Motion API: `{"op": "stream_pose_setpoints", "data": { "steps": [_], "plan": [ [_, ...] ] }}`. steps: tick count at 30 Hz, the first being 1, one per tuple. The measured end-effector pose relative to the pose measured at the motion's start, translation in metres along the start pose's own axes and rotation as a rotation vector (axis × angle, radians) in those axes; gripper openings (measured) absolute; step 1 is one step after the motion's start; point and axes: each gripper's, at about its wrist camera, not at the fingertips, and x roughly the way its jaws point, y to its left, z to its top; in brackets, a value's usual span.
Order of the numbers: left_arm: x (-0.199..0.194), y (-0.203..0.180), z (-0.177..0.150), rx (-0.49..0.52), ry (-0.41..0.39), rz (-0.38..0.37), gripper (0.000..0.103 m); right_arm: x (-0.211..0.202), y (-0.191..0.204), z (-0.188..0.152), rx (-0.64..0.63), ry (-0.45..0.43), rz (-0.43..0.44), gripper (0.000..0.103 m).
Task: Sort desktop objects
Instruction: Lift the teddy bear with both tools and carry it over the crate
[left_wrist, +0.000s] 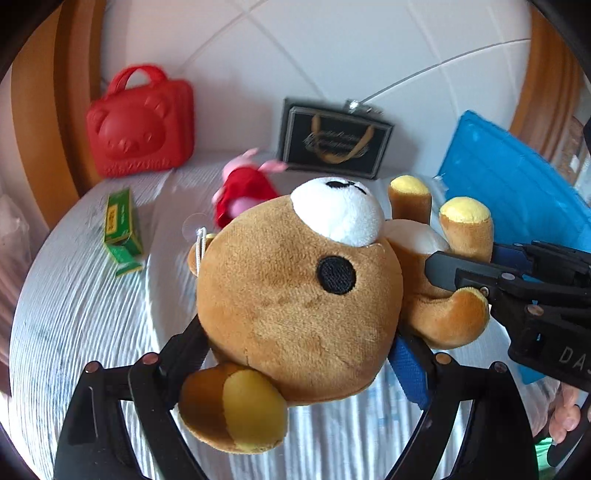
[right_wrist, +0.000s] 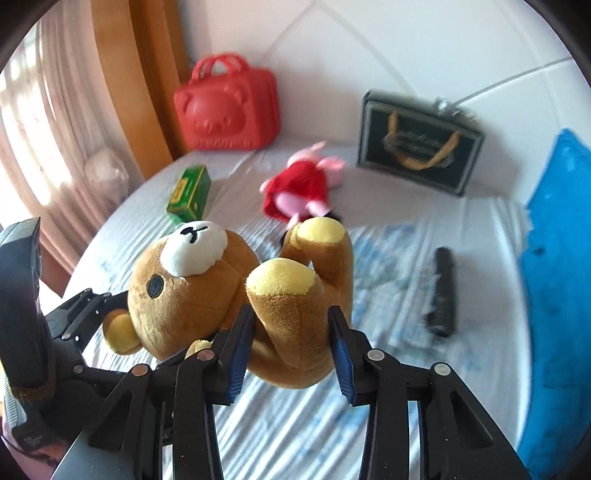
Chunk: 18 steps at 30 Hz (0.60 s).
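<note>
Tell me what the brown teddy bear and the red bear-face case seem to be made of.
Brown teddy bear: soft plush fabric, matte; fuzzy nap, embroidered eye. Red bear-face case: probably moulded plastic or rubbery shell, smooth with a slight sheen; embossed face, rigid handles.

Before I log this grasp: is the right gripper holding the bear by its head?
No, the right gripper clamps the bear's leg.

I am seeing a white cloth sheet with fine grey stripes (right_wrist: 295, 424) spreading across the lower half of both views. A white padded panel with stitched seams (left_wrist: 332, 48) is filling the top centre. An orange-brown wooden frame (right_wrist: 147, 74) is curving beside it at upper left. A pale pink pleated curtain (right_wrist: 48, 129) is hanging at the far left, and a bright blue textured mat (left_wrist: 509, 177) is showing at the right edge.
</note>
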Motion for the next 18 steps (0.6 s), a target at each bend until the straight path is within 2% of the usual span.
{"op": "stream_pose_setpoints", "data": {
  "steps": [5,8,14,18],
  "plan": [
    [-0.036,-0.058,0.020,0.074,-0.113,-0.046,0.089,-0.074,-0.031,-0.005,0.028,-0.135,-0.041,0.036],
    [-0.050,-0.102,0.034,0.132,-0.167,-0.081,0.089,-0.115,-0.056,-0.010,0.046,-0.200,-0.096,0.036],
    [-0.084,-0.210,0.055,0.220,-0.287,-0.178,0.089,-0.201,-0.123,-0.029,0.110,-0.326,-0.195,0.036],
    [-0.097,-0.279,0.064,0.264,-0.315,-0.246,0.089,-0.260,-0.169,-0.050,0.141,-0.412,-0.279,0.036]
  ]
}}
